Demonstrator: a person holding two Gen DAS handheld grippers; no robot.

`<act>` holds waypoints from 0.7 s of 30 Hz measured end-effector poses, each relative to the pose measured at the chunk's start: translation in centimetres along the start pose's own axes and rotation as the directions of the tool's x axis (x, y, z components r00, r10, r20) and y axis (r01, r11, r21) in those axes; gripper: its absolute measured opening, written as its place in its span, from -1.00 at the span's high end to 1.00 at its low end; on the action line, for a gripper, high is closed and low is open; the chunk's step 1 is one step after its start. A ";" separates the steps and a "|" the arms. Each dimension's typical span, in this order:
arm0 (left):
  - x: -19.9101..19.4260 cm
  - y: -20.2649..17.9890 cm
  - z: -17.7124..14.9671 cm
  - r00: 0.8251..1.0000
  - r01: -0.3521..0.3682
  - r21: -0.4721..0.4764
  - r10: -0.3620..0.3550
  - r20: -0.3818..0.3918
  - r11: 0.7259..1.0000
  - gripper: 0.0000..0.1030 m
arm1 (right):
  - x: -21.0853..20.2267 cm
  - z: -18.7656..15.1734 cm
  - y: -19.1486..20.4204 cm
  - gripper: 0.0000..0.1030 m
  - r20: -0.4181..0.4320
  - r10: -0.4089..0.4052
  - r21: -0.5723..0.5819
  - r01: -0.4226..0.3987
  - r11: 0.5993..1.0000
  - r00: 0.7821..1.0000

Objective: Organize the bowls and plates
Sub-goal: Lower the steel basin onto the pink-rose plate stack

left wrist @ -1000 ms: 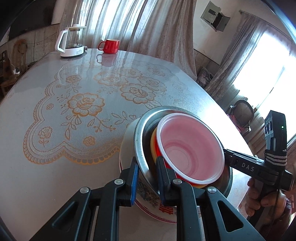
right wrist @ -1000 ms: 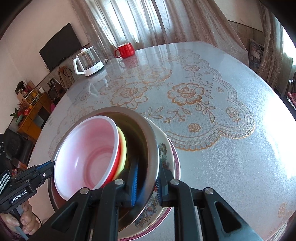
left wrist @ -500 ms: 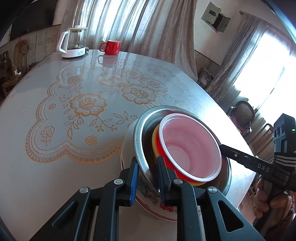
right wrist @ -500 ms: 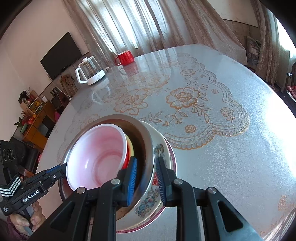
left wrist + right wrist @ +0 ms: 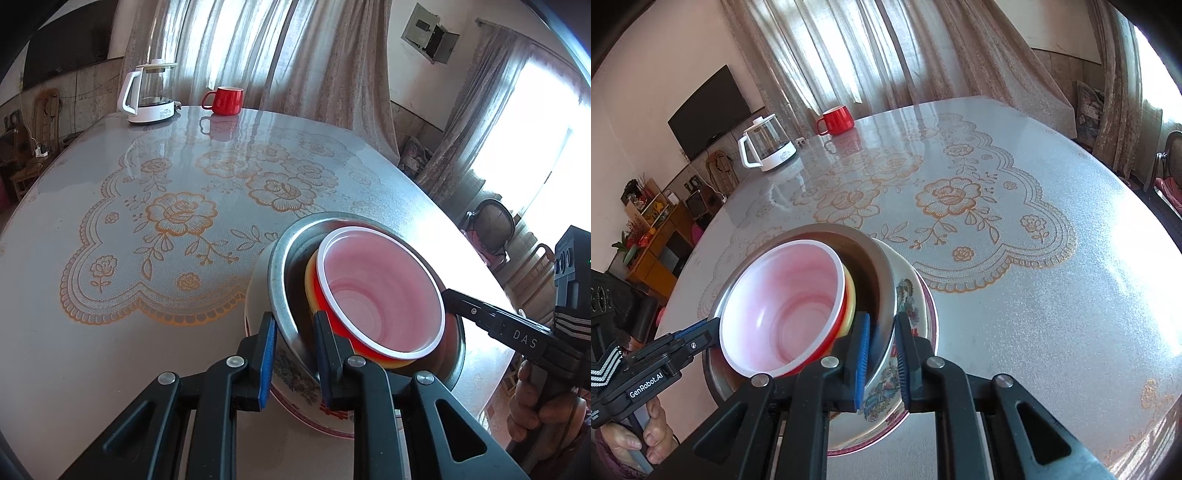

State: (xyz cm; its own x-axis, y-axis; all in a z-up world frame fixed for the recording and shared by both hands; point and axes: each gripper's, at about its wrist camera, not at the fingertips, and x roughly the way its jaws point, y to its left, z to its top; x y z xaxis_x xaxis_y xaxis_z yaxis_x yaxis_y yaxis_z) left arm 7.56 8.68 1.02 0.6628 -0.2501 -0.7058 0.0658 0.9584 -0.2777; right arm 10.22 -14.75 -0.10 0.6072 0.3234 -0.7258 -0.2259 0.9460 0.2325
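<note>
A nested stack stands near the table's edge: a red bowl with a pale pink inside (image 5: pixel 380 291) (image 5: pixel 783 306) sits on a yellow bowl (image 5: pixel 309 273), inside a steel bowl (image 5: pixel 280 280) (image 5: pixel 882 273), inside a floral bowl (image 5: pixel 905 295) on a red-rimmed plate (image 5: pixel 932 314). My left gripper (image 5: pixel 293 339) straddles the steel bowl's near rim with a small gap. My right gripper (image 5: pixel 881 347) straddles the steel rim on the opposite side, jaws slightly apart. Each gripper shows in the other's view.
A glass kettle on a white base (image 5: pixel 147 92) (image 5: pixel 768 147) and a red mug (image 5: pixel 225 100) (image 5: pixel 836 120) stand at the table's far side (image 5: pixel 110 277). Curtains, chairs and a cabinet surround the table. The table edge runs close by the stack.
Both grippers' jaws have widened off the steel bowl's rim. The stack has settled lower on the table and both cameras have pulled back a little.
</note>
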 end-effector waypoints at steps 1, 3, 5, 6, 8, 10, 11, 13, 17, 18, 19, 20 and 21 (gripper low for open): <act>0.0 0.0 0.0 1.000 -0.002 0.002 0.002 0.002 1.000 0.60 | 0.0 0.0 0.0 0.75 -0.001 0.001 0.002 -0.001 1.000 1.000; -0.1 -0.1 0.0 1.000 -0.007 0.005 0.007 0.005 1.000 0.60 | 0.0 0.1 -0.1 0.75 -0.003 0.002 0.003 -0.002 1.000 1.000; -0.1 -0.1 -0.1 1.000 -0.010 0.008 0.010 0.005 1.000 0.60 | 0.0 0.1 0.0 0.75 -0.003 -0.002 -0.001 0.002 1.000 1.000; -0.1 -0.1 -0.1 1.000 -0.010 0.008 0.010 0.005 1.000 0.60 | 0.0 0.1 0.0 0.75 -0.002 -0.002 -0.001 0.002 1.000 1.000; -0.2 -0.2 -0.1 1.000 -0.014 0.008 0.014 0.006 1.000 0.60 | 0.0 0.1 0.0 0.75 -0.002 0.002 0.000 -0.002 1.000 1.000; -0.3 -0.3 -0.1 1.000 -0.022 0.015 0.022 0.011 1.000 0.59 | 0.1 0.1 0.0 0.75 -0.004 0.002 0.000 -0.002 1.000 1.000; -0.3 -0.4 -0.2 1.000 -0.027 0.020 0.027 0.014 0.999 0.59 | 0.2 0.1 -0.1 0.75 -0.004 0.003 0.002 -0.003 1.000 1.000; -0.3 -0.6 -0.2 0.999 -0.034 0.021 0.034 0.017 0.999 0.59 | 0.2 0.0 0.0 0.74 -0.001 0.003 0.003 -0.003 1.000 1.000; -0.4 -0.5 -0.2 0.999 -0.044 0.022 0.043 0.023 0.999 0.59 | 0.3 -0.1 -0.4 0.73 -0.003 0.028 0.035 -0.027 0.999 1.000; -0.4 -0.5 -0.2 0.999 -0.047 0.025 0.046 0.024 0.999 0.59 | 0.3 -0.1 -0.4 0.73 -0.002 0.035 0.040 -0.034 0.999 0.999; -0.3 -0.6 -0.1 0.998 -0.052 0.027 0.051 0.025 0.998 0.59 | 0.3 -0.2 -0.5 0.71 0.001 0.041 0.045 -0.041 0.998 0.999; -0.3 -0.5 -0.1 0.998 -0.054 0.025 0.054 0.027 0.998 0.59 | 0.2 -0.3 -0.5 0.71 0.002 0.046 0.056 -0.046 0.997 0.999; -0.5 -0.5 -0.1 0.998 -0.057 0.023 0.056 0.033 0.998 0.60 | 0.2 -0.5 -0.7 0.66 -0.002 0.053 0.070 -0.053 0.996 0.999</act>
State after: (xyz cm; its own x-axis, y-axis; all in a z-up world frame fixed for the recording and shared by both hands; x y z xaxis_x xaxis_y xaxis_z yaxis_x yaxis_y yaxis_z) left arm 7.12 8.32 1.42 0.6895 -0.1912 -0.6985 0.0453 0.9740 -0.2219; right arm 10.11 -15.33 -0.68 0.5931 0.3731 -0.7135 -0.2042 0.9269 0.3150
